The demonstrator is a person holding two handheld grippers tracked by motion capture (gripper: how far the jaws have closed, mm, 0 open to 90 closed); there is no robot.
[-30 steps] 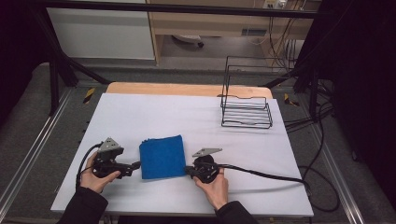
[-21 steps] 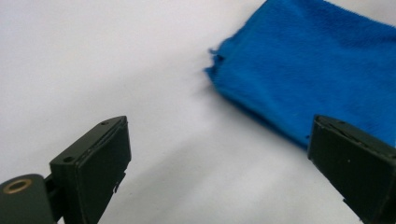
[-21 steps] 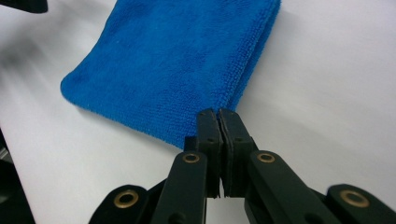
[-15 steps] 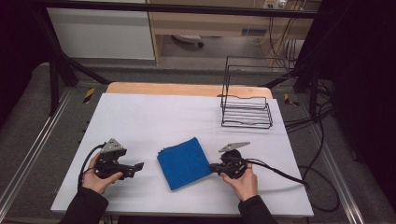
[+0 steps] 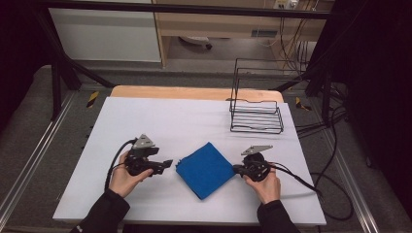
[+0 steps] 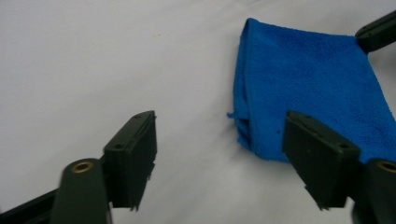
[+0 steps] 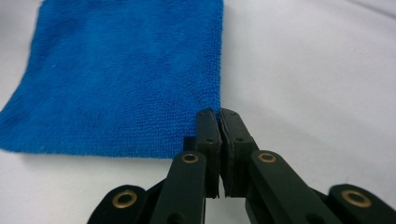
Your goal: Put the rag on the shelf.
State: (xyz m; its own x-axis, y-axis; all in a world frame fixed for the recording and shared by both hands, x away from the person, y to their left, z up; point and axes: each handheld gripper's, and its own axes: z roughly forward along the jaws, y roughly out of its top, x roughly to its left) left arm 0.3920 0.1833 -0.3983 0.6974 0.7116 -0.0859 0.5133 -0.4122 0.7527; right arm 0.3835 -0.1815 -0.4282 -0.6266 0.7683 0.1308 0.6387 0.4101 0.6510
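Right gripper (image 5: 238, 169): jaws pinched on the corner of the folded blue terry cloth (image 5: 205, 169).
Left gripper (image 5: 167, 164): jaws apart, just been closing, nothing between; just beside cloth.
Cloth: flat on white table (image 5: 184, 116).
Left gripper view: layered fold edge (image 6: 243, 126).

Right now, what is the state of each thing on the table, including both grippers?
Blue towel: folded, flat on the table, turned like a diamond.
Left gripper: open, jaws just closing, nothing between them, apart from the towel.
Right gripper: shut on the towel's corner.
Wire rack: upright, empty, at the far right.
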